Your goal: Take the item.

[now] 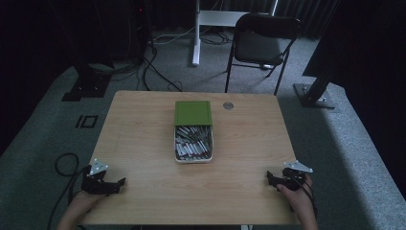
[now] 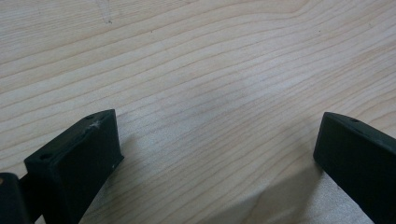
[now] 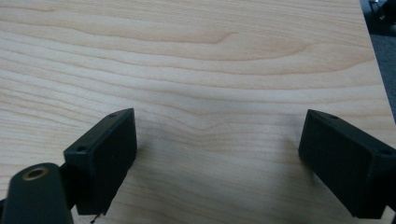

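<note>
Box (image 1: 193, 143): white, mid-counter (image 1: 143, 143), packed with small grey sticks; green lid (image 1: 193, 112) touching its far end.
Left gripper (image 1: 115, 184): near corner, fingers (image 2: 74, 163) apart, empty.
Right gripper (image 1: 272, 178): opposite corner, fingers (image 3: 100, 163) apart, empty.
Risk: a careless reach could shove the light box or spill the sticks.
Views: high view gives the box; gripper views give bare wood grain.

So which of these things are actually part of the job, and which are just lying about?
Part of the job:
- white tray full of grey sticks
- green lid lying over its far end
- left tongs, open
- right tongs, open

Just lying about:
- folding chair behind the table
- round fitting in the tabletop
- cables on the floor
</note>
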Demonstrator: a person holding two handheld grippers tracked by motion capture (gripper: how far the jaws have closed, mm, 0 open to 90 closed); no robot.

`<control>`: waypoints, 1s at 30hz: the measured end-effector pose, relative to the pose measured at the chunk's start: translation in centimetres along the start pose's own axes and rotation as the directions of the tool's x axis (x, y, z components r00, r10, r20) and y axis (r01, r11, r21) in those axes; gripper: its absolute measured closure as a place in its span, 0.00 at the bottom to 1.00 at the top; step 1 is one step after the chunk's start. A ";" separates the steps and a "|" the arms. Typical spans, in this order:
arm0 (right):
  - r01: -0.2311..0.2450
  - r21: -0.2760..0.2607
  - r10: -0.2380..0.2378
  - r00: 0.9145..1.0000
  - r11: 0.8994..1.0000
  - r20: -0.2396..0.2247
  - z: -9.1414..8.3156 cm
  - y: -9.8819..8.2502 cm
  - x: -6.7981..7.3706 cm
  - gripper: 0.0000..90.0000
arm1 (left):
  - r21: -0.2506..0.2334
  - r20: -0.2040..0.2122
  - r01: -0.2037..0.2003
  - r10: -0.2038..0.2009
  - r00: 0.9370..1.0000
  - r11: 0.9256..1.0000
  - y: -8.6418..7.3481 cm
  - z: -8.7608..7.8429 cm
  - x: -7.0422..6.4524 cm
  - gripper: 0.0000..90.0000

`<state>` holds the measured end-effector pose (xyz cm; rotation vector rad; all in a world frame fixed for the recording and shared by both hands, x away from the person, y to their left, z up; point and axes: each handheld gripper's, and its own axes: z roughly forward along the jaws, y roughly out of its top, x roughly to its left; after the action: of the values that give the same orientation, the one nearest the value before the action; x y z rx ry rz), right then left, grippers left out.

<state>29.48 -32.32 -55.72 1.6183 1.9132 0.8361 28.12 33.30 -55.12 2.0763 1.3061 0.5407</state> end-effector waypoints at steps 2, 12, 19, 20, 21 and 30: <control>0.002 0.000 -0.002 1.000 1.000 -0.003 0.0 0.0 0.0 0.13 | 0.000 0.000 0.000 0.000 1.000 1.000 0.0 0.0 0.0 0.02; 0.010 -0.002 -0.010 1.000 1.000 -0.009 -0.7 -0.7 0.0 0.13 | 0.000 0.000 0.000 0.000 1.000 1.000 0.0 0.0 0.0 0.02; -0.002 -0.002 0.002 1.000 1.000 0.004 -0.9 -0.9 0.0 0.13 | 0.000 0.000 0.000 0.000 1.000 1.000 0.0 0.0 0.0 0.02; -0.002 -0.002 0.002 1.000 1.000 0.004 -0.9 -0.9 0.0 0.13 | 0.000 0.000 0.000 0.000 1.000 1.000 0.0 0.0 0.0 0.02; -0.003 -0.002 0.003 1.000 1.000 0.004 -0.9 -0.9 0.0 0.13 | 0.000 0.000 0.000 0.000 1.000 1.000 0.0 0.0 0.0 0.02; 0.010 -0.003 -0.010 1.000 1.000 -0.010 -0.9 -0.9 0.0 0.13 | 0.000 0.000 0.000 0.000 1.000 1.000 0.0 0.0 0.0 0.02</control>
<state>28.24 -32.55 -55.74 1.6042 1.9248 0.8438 28.12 33.30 -55.13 2.0761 1.3063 0.5406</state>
